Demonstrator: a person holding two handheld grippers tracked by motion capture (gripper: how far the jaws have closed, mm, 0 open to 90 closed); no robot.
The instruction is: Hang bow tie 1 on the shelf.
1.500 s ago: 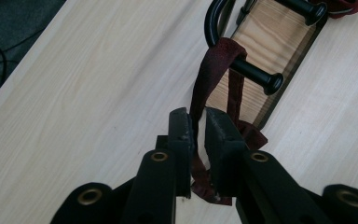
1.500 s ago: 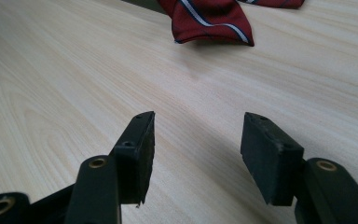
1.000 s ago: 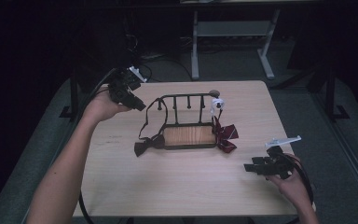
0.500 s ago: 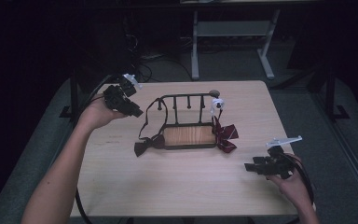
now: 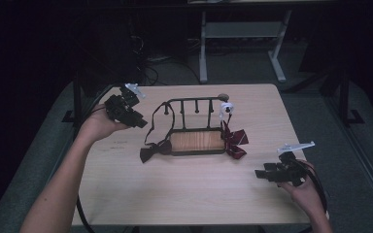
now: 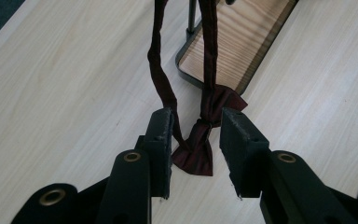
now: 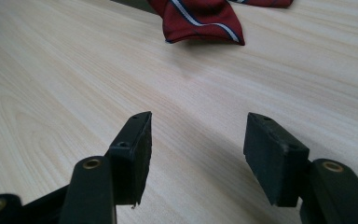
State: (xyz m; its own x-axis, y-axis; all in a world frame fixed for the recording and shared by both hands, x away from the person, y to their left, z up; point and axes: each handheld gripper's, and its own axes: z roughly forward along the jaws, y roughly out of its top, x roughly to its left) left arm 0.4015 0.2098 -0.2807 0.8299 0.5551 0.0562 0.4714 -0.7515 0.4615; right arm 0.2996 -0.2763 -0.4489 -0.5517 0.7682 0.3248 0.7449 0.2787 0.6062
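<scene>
Here, left tongs (image 6: 196,154) parted, empty, above dark bow tie (image 6: 196,142); right tongs (image 7: 196,154) wide apart, holding nothing, near striped bow tie (image 7: 200,18)

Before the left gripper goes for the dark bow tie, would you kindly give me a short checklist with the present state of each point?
1. Left gripper open: ok, its jaws stand apart.
2. Left gripper lined up with the dark bow tie: ok, the bow lies between the jaws in the left gripper view.
3. Bow tie free of the grip: ok, nothing is clamped yet.
4. Strap hanging on the rack: ok, it loops over the top bar; cannot tell which peg holds it.
5. Right gripper out of the way: ok, open and held near the table's right front, apart from the striped bow tie.
6. Rack steady on the table: cannot tell.
</scene>
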